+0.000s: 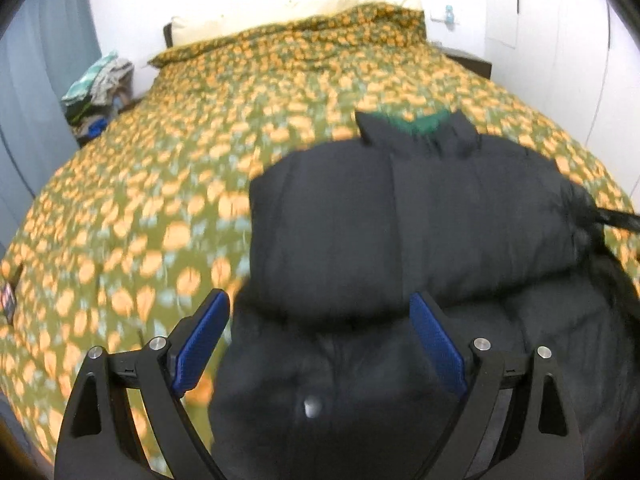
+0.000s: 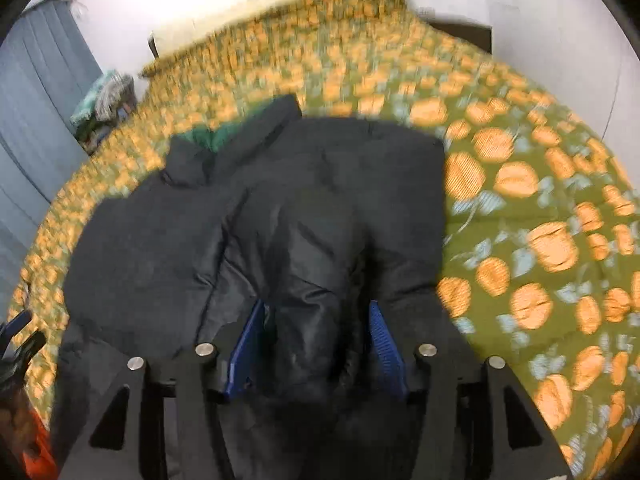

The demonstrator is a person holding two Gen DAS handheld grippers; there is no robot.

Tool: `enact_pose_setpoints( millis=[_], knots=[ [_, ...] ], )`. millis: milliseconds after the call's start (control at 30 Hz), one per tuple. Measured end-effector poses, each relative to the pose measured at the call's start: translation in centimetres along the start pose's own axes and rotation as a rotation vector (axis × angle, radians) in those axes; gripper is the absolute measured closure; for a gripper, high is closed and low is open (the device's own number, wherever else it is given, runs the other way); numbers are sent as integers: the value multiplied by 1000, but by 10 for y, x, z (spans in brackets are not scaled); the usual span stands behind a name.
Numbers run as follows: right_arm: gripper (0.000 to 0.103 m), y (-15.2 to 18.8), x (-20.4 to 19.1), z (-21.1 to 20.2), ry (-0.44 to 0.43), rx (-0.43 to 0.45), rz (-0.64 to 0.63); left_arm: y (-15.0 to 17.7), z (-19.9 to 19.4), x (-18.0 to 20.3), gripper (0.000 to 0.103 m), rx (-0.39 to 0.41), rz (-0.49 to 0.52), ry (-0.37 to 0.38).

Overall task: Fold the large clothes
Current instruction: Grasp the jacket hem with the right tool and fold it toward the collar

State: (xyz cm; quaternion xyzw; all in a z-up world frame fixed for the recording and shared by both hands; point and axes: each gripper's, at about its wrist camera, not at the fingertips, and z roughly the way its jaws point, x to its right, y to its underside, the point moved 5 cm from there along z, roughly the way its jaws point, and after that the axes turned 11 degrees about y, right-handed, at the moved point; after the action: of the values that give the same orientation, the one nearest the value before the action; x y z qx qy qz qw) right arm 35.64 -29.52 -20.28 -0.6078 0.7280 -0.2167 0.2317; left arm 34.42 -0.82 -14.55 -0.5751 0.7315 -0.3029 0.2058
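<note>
While claws gape, jacket (image 1: pixel 400 232) directly beneath.

Black puffer jacket (image 2: pixel 256 220), seemingly part-folded

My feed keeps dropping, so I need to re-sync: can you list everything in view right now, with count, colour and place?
puffer jacket: one, black with green collar lining, partly folded on the near part of the bed
bedspread: one, olive green with orange flowers, covering the bed
pillow: at least one, cream, at the head of the bed
pile of clothes: one, mixed teal and grey, beside the bed on the left
curtain: one, grey-blue, far left
bedside table: one, dark, right of the bed's head
left gripper: one, black with blue pads, jaws wide over the jacket
right gripper: one, black with blue pads, jaws part open around a jacket fold
</note>
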Motion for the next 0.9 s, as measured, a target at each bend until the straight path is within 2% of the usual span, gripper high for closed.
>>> enact_pose_setpoints(
  millis=[100, 200, 233, 300, 367, 433, 567, 633, 767, 833, 900],
  knots=[
    [48, -11, -12, -39, -2, 108, -59, -24, 25, -1, 11, 16, 28, -21],
    [48, -23, -41, -50, -99, 139, -153, -31, 65, 0, 11, -2, 60, -46],
    [48, -27, -49, -42, -111, 130, -179, -29, 75, -1, 11, -16, 64, -56],
    [48, -29, -53, -15, -78, 104, -185, -17, 105, -6, 10, -84, 46, -67],
    [50, -28, -48, 28, -49, 26, -148, -7, 118, -10, 9, -98, 19, -56],
    [51, -20, -45, 61, -81, -57, -114, 1, 125, -12, 9, -106, 1, -42],
    [51, -15, -44, 79, -64, -55, -111, 0, 122, -10, 9, -121, 24, -46],
    [51, -11, -45, 78, -63, -57, -119, -5, 111, -8, 12, -137, 38, -42],
    [51, -7, -41, 78, -82, -57, -104, -32, 82, -6, 10, -69, 6, 24],
    [51, -3, -41, 78, -80, -51, -102, -50, 87, -5, 10, -55, -21, 52],
    [51, -1, -40, 75, -78, -47, -99, -62, 103, -6, 10, -55, -29, 46]
  ],
)
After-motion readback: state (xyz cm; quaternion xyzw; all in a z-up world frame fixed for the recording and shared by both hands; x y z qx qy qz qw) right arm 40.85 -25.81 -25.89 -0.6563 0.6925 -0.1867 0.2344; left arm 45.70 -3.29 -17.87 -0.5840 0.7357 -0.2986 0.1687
